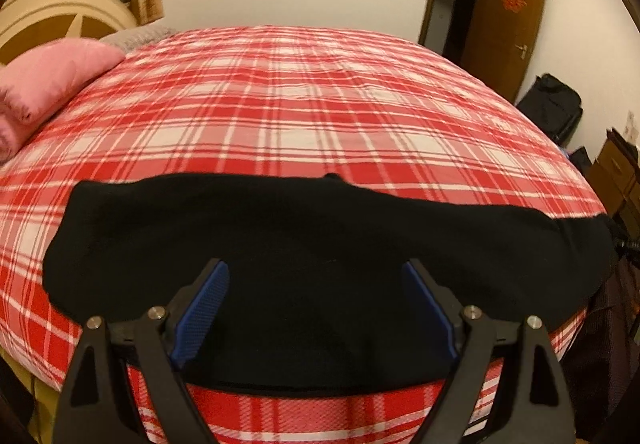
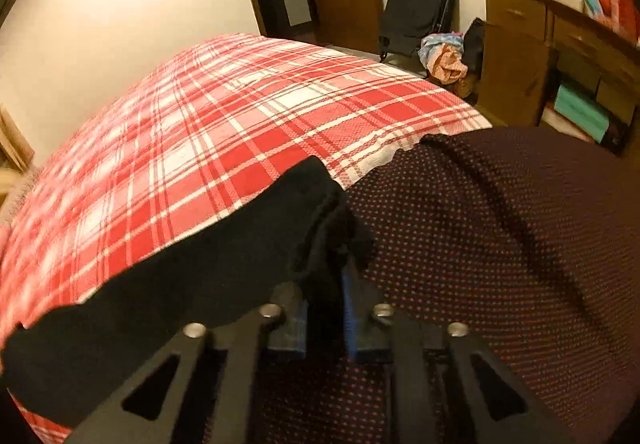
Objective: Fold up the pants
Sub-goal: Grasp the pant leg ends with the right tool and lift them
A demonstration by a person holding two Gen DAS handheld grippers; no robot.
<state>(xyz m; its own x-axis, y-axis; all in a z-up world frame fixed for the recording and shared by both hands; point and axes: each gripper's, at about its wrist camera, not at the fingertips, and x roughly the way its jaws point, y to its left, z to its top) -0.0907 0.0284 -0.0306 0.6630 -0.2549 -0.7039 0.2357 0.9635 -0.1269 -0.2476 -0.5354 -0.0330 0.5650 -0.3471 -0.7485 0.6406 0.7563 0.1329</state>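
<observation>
Black pants (image 1: 280, 236) lie stretched sideways across the near edge of a bed with a red and white plaid sheet (image 1: 300, 104). My left gripper (image 1: 316, 272) hovers over the middle of the pants with its blue pads (image 1: 208, 304) wide apart, nothing pressed between them. In the right wrist view, my right gripper (image 2: 326, 284) is shut on one bunched end of the pants (image 2: 200, 284), at the edge of the plaid sheet (image 2: 200, 124). The fabric rises in folds between its pads and hides their tips.
A pink pillow (image 1: 52, 80) and a cream headboard (image 1: 60, 16) are at the far left. A dark cloth with red dots (image 2: 500, 244) drapes to the right of the bed's corner. Beyond stand a black suitcase (image 2: 416, 4), a wooden cabinet (image 2: 520, 44) and a brown door (image 1: 504, 24).
</observation>
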